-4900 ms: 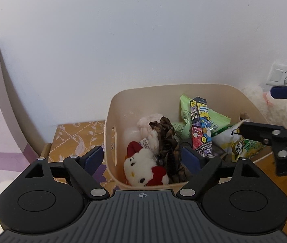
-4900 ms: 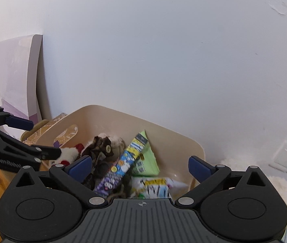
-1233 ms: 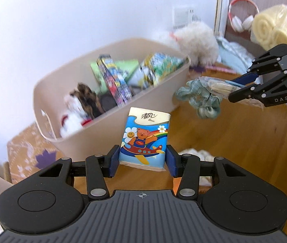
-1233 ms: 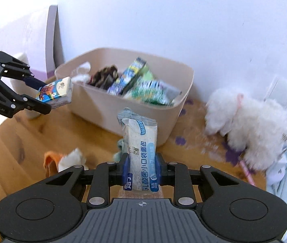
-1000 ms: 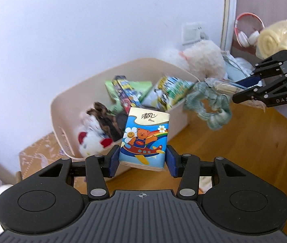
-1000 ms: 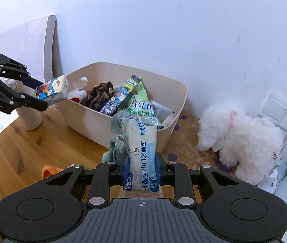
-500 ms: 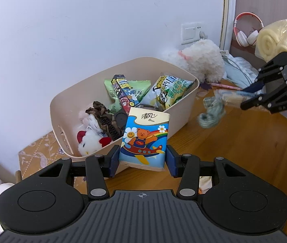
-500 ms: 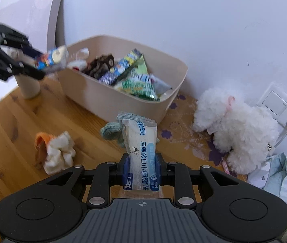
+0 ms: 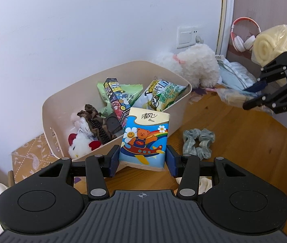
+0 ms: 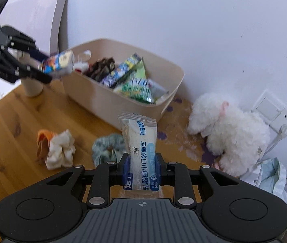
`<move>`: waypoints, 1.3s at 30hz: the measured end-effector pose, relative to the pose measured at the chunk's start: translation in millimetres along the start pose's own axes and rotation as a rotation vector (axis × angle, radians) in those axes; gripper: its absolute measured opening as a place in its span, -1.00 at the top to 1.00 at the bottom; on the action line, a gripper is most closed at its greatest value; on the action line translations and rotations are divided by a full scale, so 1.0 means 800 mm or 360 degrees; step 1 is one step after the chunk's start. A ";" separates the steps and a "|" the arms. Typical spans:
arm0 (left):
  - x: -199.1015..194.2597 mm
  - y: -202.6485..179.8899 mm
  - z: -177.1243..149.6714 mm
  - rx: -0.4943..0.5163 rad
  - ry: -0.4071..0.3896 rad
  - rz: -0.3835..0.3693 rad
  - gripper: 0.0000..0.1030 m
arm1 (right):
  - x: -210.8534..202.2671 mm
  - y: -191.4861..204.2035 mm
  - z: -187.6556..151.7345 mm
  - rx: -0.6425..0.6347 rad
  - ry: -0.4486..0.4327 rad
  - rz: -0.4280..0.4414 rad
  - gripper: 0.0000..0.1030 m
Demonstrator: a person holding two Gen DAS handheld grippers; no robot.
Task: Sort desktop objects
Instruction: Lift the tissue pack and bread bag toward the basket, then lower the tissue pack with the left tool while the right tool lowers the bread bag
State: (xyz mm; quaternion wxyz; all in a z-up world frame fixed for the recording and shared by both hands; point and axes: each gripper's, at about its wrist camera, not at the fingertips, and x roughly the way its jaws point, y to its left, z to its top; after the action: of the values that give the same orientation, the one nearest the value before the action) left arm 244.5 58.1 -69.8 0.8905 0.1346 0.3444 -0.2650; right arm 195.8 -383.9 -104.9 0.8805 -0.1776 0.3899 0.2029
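Note:
My left gripper [image 9: 142, 163] is shut on a tissue pack [image 9: 144, 137] with a cartoon bear, held above the wooden table just in front of the beige bin [image 9: 175, 117]. The bin holds snack bags, a white plush and a brown scrunchie. My right gripper [image 10: 141, 171] is shut on a white bread packet [image 10: 140, 149], held above the table to the right of the bin [image 10: 111, 105]. A blue-grey scrunchie [image 9: 199, 142] lies on the table; it also shows in the right wrist view [image 10: 107, 147]. An orange and cream scrunchie [image 10: 55, 148] lies left of it.
A fluffy white plush [image 10: 228, 129] sits by the wall near a socket [image 10: 268, 109]. A white cup [image 10: 32, 87] stands left of the bin. Headphones [image 9: 244, 38] and a rolled cream towel [image 9: 272, 42] are at the far right. A patterned mat [image 9: 30, 154] lies under the bin.
The blue-grey scrunchie has dropped from my right gripper's packet onto the table. My right gripper has pulled back and to the right with the packet. My left gripper still holds the tissue pack by the bin.

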 end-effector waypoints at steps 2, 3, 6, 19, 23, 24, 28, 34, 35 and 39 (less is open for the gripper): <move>0.000 0.000 0.002 0.0013 -0.0005 0.0010 0.06 | -0.003 -0.002 0.010 0.0005 -0.0030 0.0002 0.53; -0.001 0.002 0.003 0.0011 -0.0010 0.0014 0.06 | -0.003 -0.003 0.016 0.0003 -0.0051 0.0001 0.53; -0.004 0.007 0.010 -0.0009 -0.0042 0.0041 0.06 | -0.003 -0.005 0.036 0.0016 -0.0104 0.0005 0.53; 0.007 0.052 0.044 -0.0162 -0.0114 0.0227 0.06 | 0.049 0.003 0.148 0.0120 -0.0272 -0.0006 0.53; 0.023 0.067 0.048 -0.0219 -0.0095 0.0281 0.06 | 0.076 0.009 0.171 0.0184 -0.0265 -0.0010 0.53; 0.027 0.070 0.049 -0.0232 -0.0089 0.0294 0.06 | 0.081 0.010 0.175 0.0201 -0.0260 -0.0013 0.53; 0.043 0.088 0.053 -0.0334 -0.0067 0.0341 0.06 | 0.108 0.013 0.190 0.0302 -0.0241 0.0003 0.53; 0.072 0.105 0.056 -0.0459 0.0007 0.0383 0.05 | 0.146 0.020 0.196 0.0379 -0.0161 0.0006 0.52; 0.077 0.106 0.055 -0.0478 0.0023 0.0386 0.07 | 0.151 0.022 0.196 0.0374 -0.0145 -0.0002 0.52; 0.093 0.106 0.052 -0.0513 0.0088 0.0397 0.09 | 0.171 0.024 0.192 0.0387 -0.0083 -0.0020 0.51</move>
State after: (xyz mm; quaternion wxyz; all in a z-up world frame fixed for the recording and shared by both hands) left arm 361.0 82.0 -85.5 0.9166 0.0393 0.3874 -0.0903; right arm 364.7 -265.6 -114.4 0.9066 -0.0665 0.3875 0.1531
